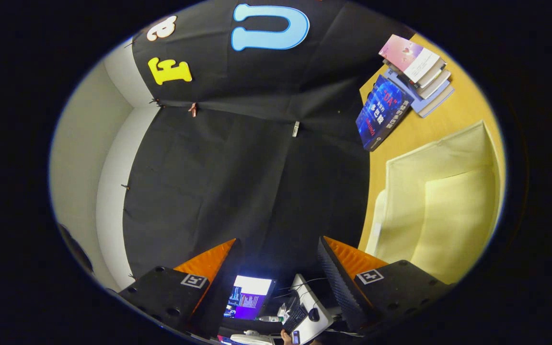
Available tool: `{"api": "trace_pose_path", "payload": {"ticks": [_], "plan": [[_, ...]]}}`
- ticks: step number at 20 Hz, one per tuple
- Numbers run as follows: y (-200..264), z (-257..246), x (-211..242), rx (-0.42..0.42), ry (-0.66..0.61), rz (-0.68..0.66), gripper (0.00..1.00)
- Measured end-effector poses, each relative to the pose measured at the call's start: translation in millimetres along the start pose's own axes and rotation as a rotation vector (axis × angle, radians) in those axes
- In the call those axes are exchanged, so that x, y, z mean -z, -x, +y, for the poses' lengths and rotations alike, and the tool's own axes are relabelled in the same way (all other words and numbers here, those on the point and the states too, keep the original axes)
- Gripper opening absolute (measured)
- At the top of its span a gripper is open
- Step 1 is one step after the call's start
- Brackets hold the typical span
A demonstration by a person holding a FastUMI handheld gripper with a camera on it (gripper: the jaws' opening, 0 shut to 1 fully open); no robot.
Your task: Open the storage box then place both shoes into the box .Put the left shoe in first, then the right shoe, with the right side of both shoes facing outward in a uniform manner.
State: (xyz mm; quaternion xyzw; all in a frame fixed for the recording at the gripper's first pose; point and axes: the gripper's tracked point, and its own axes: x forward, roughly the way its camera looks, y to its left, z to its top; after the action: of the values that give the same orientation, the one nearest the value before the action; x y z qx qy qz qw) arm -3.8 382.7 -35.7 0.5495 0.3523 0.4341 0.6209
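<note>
Box: I see a pale cream storage box (441,211) on the wooden bench (453,117), beyond my right finger and off to that side; I cannot tell whether its lid is open.
Gripper: my gripper (278,266) has its fingers spread wide apart, with nothing between them and nothing touching either one.
Books: a small stack of books (417,74) sits on the bench beyond the box, well apart from it, with a dark blue book (384,112) leaning at the near side of the stack.
Wall: black cloth (237,172) hangs straight ahead of the fingers.
Desk: between the fingers, far off, I see a lit screen (249,297), a keyboard (295,318) and a mouse (313,314) on a white desk (307,292).
</note>
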Motion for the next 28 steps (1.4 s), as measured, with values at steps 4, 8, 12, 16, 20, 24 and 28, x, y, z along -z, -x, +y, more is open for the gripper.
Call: {"api": "trace_pose_path", "payload": {"ticks": [4,8,12,16,20,24,28], "plan": [[49.5,-24.9,-17.1,0.119,0.087,-0.060,0.97],[110.8,-67.3,-34.5,0.307,0.195,-0.090,0.96],[178.6,-132.6,-56.1,0.578,0.207,-0.112,0.97],[243.7,-189.6,-73.7,0.800,0.143,-0.149,0.97],[297.3,-241.6,-77.1,0.959,0.053,-0.150,0.96],[333.7,-287.6,-56.8,1.100,0.010,-0.041,0.90],[347.5,-334.1,-48.1,1.191,0.026,0.050,0.84]]}}
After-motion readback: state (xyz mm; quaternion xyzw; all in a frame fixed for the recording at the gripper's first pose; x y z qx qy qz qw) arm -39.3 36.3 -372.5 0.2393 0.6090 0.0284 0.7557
